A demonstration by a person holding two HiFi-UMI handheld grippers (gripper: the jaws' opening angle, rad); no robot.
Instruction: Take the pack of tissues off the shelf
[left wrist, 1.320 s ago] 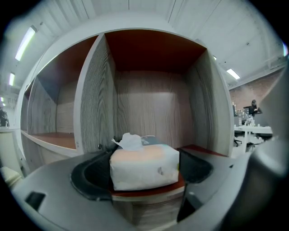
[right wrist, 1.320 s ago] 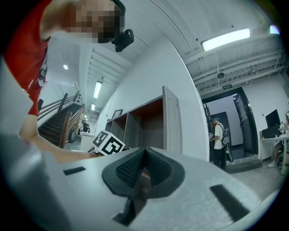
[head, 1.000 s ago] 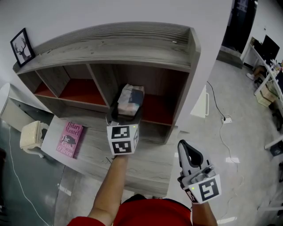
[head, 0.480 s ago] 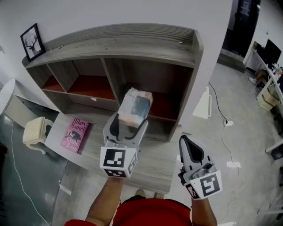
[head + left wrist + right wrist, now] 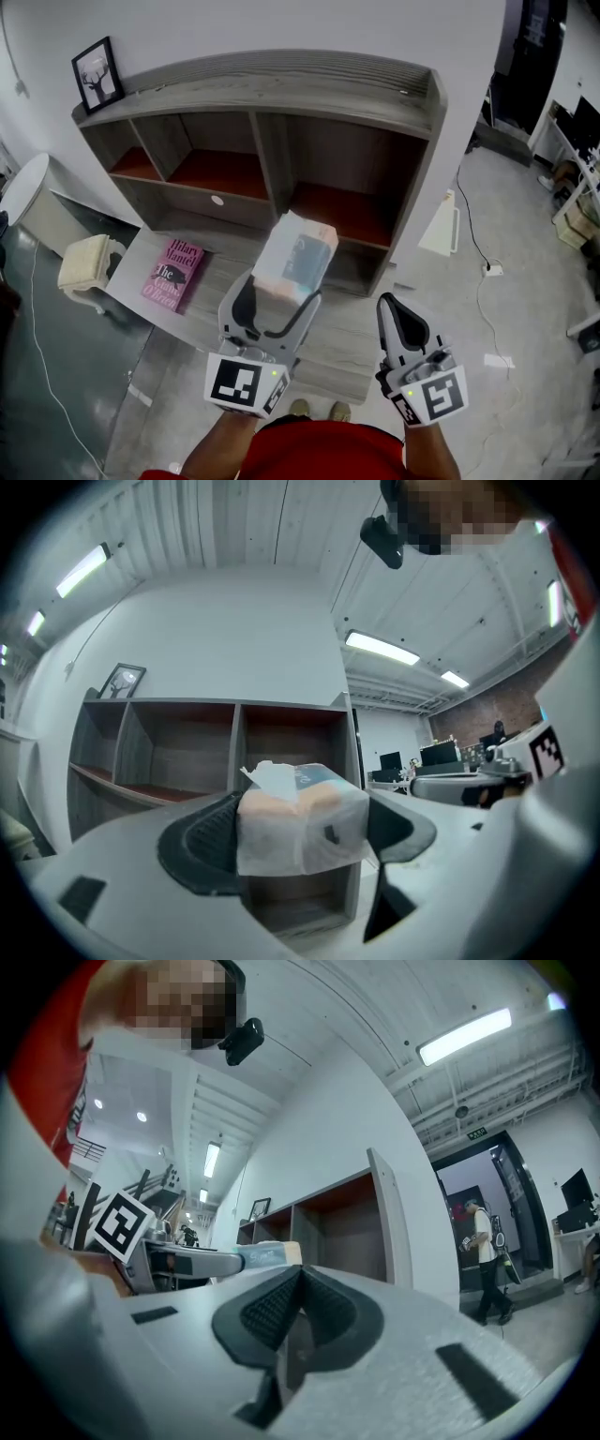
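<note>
**Head view, with left and right gripper views.** The shelf [image 5: 281, 94] is standing against the wall. The pack of tissues [image 5: 298, 258] is hanging in the air in front of it, clear of the compartments and above the desk [image 5: 347, 328]. The left gripper [image 5: 277, 298] is carrying the pack, with its jaws spread to the pack's width and pressing on its two sides. The right gripper [image 5: 394, 317] is waiting low at the right, with its jaws closed together on nothing.

*Likely hazards.*
- A backward swing could be knocking the pack against the shelf's front edge.
- Much of the pack's length is projecting beyond the jaws, so a tilt of the left gripper could be letting it droop or twist.
- The pack looks soft, so the wrapper may be yielding under the pads and slipping out if the squeeze is easing.

*Appearance.* The pack is showing a clear film wrapper over white and peach contents, with a dark printed panel on top. A white sheet [image 5: 267, 778] is poking up from its opening.
</note>
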